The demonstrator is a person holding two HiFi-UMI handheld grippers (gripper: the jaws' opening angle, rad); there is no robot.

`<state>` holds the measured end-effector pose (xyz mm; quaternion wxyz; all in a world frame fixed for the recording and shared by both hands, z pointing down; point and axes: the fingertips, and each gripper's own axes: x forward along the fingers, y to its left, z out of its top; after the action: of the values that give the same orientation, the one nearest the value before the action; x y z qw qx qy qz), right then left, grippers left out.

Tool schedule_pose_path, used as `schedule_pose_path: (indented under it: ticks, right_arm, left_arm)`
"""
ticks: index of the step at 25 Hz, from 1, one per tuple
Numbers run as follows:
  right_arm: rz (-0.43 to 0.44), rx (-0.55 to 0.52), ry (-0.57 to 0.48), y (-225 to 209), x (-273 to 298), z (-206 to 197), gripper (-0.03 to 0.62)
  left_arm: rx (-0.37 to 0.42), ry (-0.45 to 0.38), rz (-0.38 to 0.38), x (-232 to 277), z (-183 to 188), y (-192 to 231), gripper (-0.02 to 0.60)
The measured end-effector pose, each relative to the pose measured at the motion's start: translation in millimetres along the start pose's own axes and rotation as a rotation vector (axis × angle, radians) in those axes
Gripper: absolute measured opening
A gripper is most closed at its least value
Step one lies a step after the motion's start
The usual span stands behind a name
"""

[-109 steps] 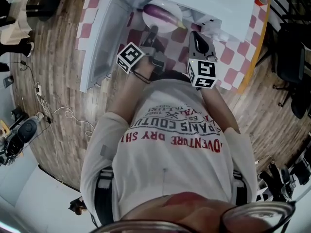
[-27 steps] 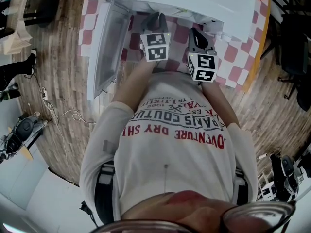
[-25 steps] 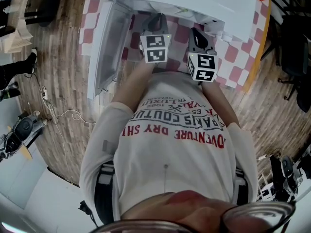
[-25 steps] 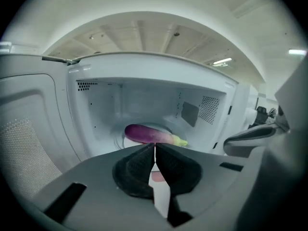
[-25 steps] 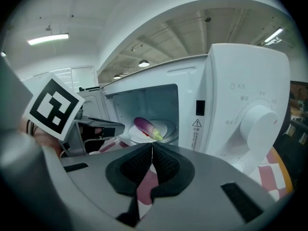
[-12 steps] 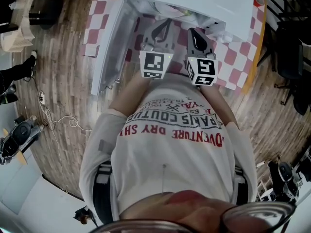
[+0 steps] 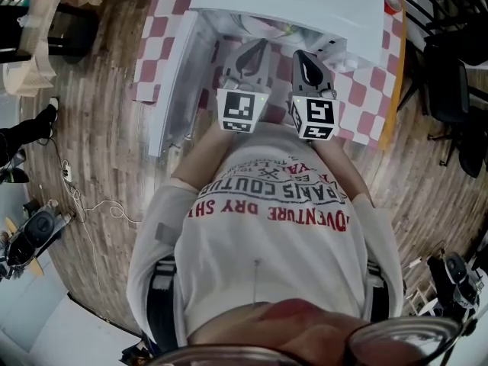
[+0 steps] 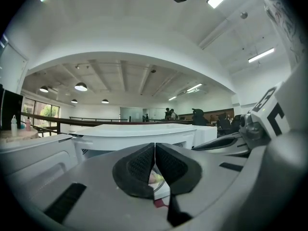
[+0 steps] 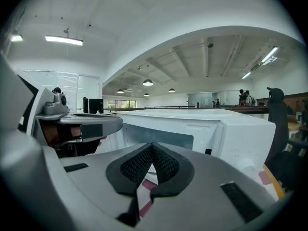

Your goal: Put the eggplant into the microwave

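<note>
White, boxy microwave (image 7: pixel 305 2) stands at 12 o'clock from the person, and in the head view its flat top covers the cavity, so the purple eggplant cannot be made out there. The only hint comes in the left gripper view. Low in the gap beneath the pads shows a sliver of white plate (image 8: pixel 162 186) with something pale and yellowish on it, too small to name.

The microwave's white door (image 7: pixel 179 82) hangs swung open toward 10 o'clock.

Just short of the opening, the left gripper (image 7: pixel 259 48) points in at about 11 o'clock. Its dark ribbed pads (image 8: pixel 139 165) are pressed together with nothing between them. The right gripper (image 7: pixel 299 55) lies just beside it at 1 o'clock, likewise closed and empty, with its pads (image 9: pixel 166 165) meeting at the tip. Both are held close in front of the chest, each one's marker cube facing up toward the head camera.

Under the microwave lies a bench with a pink-and-white checked cloth (image 7: pixel 366 90). An orange strip runs along the bench's edge at 2 o'clock.

Nearest the camera is the person's white T-shirt with red and dark lettering (image 7: pixel 267 235). Brown wooden plank floor (image 7: pixel 99 166) spreads around at 9 o'clock — a thin pale cable trails across it — and a black chair (image 7: pixel 450 90) stands at 3 o'clock.
</note>
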<state>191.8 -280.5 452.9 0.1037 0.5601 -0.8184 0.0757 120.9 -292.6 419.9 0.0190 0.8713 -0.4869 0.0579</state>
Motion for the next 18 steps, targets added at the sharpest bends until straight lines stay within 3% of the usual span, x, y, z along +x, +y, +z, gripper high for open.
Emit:
schedule_pose_path:
  ticks: [12, 18]
  right_arm:
    - [-0.013, -0.006, 0.018, 3.0, -4.1, -4.6, 0.026]
    - [0.000, -0.014, 0.021, 3.0, -2.6, -7.2, 0.026]
  left_arm:
    - [-0.019, 0.021, 0.003, -4.9, -5.7, 4.5, 0.026]
    - [-0.066, 0.034, -0.015, -2.9, -7.6, 1.5, 0.026]
